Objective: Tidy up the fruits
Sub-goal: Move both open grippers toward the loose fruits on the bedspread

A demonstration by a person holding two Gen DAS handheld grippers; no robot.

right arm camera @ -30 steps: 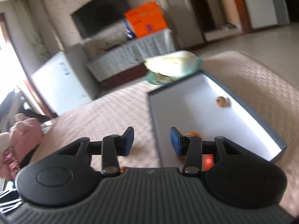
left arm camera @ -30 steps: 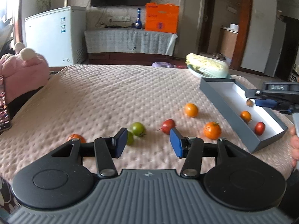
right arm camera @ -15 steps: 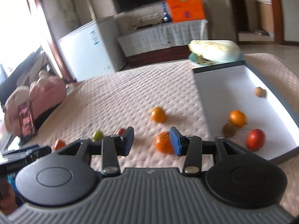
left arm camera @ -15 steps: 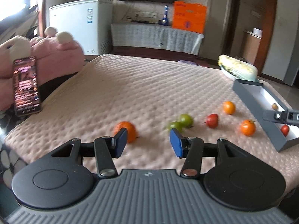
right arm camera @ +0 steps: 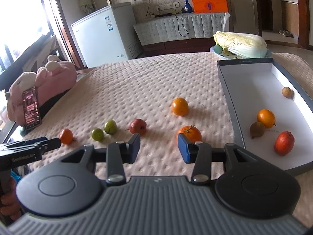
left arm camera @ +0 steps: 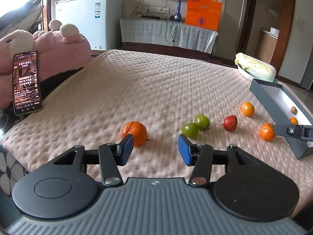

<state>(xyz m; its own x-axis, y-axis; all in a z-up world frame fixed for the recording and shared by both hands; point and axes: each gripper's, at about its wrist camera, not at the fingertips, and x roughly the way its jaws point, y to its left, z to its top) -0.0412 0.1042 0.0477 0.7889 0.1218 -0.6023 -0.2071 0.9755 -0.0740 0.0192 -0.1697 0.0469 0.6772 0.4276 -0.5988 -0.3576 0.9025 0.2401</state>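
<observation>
Left tongs: jaws apart, empty. Right tongs: jaws apart, a little narrower, empty. Both hover low over the bed, pointing down at the fruit.

Fruit still loose on the bed, six in all:
- Creased orange, just ahead of my left tongs, behind the left pad.
- Two green fruits, touching, ahead and right of the left tongs.
- Red fruit, ahead of my right tongs, left of centre.
- Stemmed orange, just beyond the right pad of the right tongs.
- Smooth orange, farther ahead.

Box, right of the right tongs: four fruits already inside.

Handling, as I judge it: light, round, apt to roll on the quilted cover; skins firm but bruisable. Take each across its widest middle, pads level, squeeze gently. The stemmed orange: keep pads off the stem.
</observation>
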